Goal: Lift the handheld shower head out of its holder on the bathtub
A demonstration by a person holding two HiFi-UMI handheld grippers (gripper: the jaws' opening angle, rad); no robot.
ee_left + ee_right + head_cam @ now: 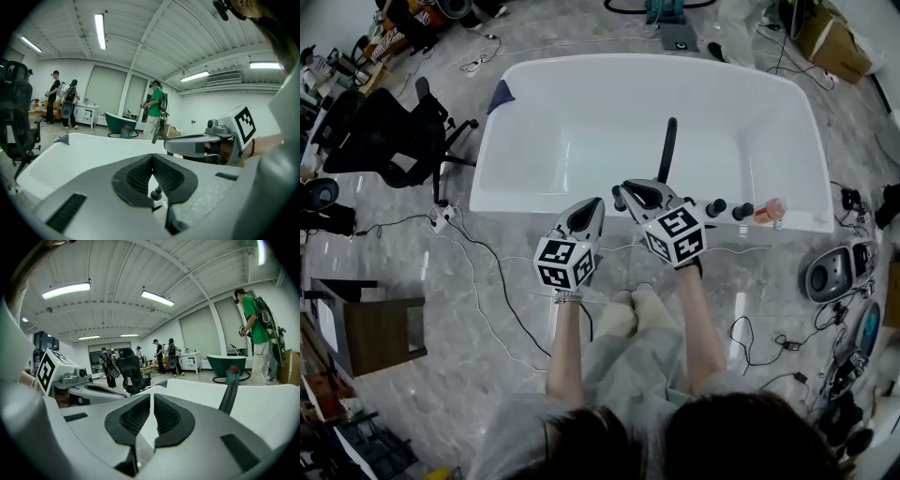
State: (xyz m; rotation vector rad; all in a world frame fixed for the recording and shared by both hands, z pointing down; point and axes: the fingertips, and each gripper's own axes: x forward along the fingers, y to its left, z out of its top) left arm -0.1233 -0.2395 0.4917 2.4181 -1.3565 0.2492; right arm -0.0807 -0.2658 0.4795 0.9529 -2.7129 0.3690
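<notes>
Closest in, ribbed black pads of the left gripper pressed together at the tips, empty. Same for the right gripper: shut to a hairline, holding nothing. Both hovering side by side just short of the near rim of the bathtub, with grey moulded shells and marker cubes at the back.

By the look of it, nothing done yet. Handheld shower head apparently seated in its holder on the near rim: a slim dark handle, slightly tilted against the white basin, just beyond the right gripper and apart from it. Foot hidden behind that gripper in the head view. Left to do: open 1 gripper, close it round the handle, lift clear.

Bathtub smooth and glossy white, with rounded corners and a thick rim. 2 black round knobs on the rim right of the holder, then a pinkish fitting too small to tell. Floor grey marbled stone, polished, strewn with loose cables.
</notes>
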